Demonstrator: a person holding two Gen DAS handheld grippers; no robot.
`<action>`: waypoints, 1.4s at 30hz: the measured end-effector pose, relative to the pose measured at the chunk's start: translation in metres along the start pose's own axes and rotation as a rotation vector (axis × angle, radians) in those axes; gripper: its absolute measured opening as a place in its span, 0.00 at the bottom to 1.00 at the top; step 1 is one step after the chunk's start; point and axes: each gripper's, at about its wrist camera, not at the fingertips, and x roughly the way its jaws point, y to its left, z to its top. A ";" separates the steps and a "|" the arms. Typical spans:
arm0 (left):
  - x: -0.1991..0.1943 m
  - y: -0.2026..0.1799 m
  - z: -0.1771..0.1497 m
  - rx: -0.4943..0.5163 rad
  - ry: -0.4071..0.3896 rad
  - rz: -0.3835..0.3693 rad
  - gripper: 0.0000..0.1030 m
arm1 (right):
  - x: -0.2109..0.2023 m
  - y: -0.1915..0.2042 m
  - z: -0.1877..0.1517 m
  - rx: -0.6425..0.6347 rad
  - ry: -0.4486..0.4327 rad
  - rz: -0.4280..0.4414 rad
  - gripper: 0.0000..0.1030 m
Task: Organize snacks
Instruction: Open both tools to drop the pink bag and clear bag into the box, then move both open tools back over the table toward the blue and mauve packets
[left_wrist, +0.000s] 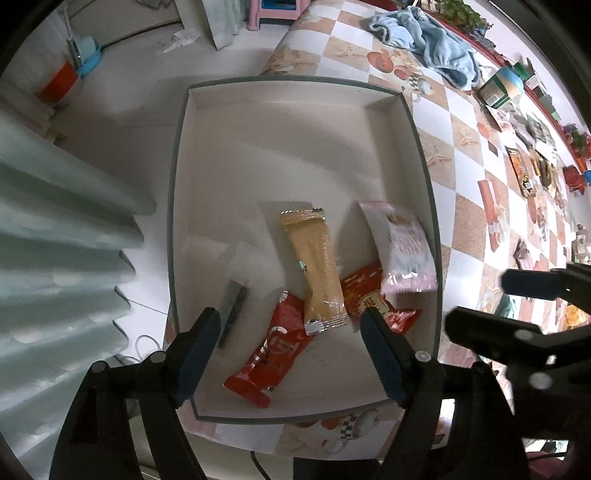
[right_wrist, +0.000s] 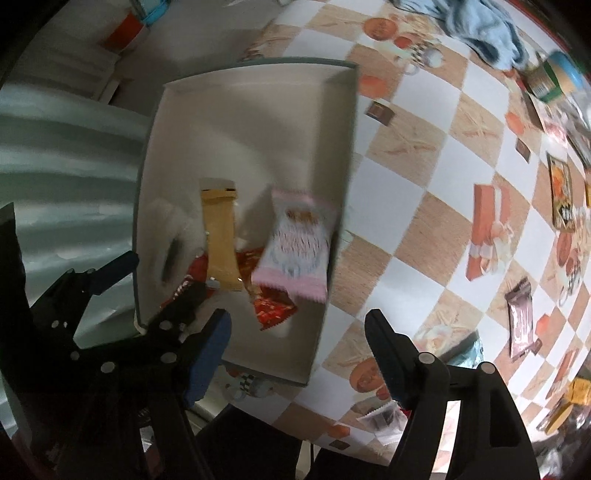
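The white box (left_wrist: 295, 122) lies just ahead of the left gripper (left_wrist: 291, 354), whose fingers stand wide apart and empty. Between and beyond those fingertips rest an orange wafer pack (left_wrist: 314, 266), two red packets (left_wrist: 273, 350) and, toward the right finger, a pink packet (left_wrist: 402, 247); a blurred clear wrapper (left_wrist: 236, 280) hangs near the left finger, perhaps falling. The right gripper (right_wrist: 299, 354), also spread and holding nothing, hovers over the box's near corner. I judge sorting partly done: a brown packet (right_wrist: 521, 317) and other snacks lie well right of its fingers on the checkered tablecloth (right_wrist: 417, 162). Farther off are a blue towel (left_wrist: 428, 40) and tiled floor (left_wrist: 140, 107).
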 end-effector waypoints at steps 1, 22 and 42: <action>-0.001 0.000 0.000 -0.003 0.001 0.002 0.79 | -0.001 -0.006 -0.002 0.016 -0.003 -0.001 0.90; -0.010 -0.128 -0.002 0.336 0.001 -0.024 0.79 | 0.016 -0.226 -0.136 0.610 0.065 -0.034 0.99; 0.063 -0.291 -0.032 0.676 0.163 -0.042 0.79 | 0.023 -0.302 -0.224 0.807 0.097 0.023 0.99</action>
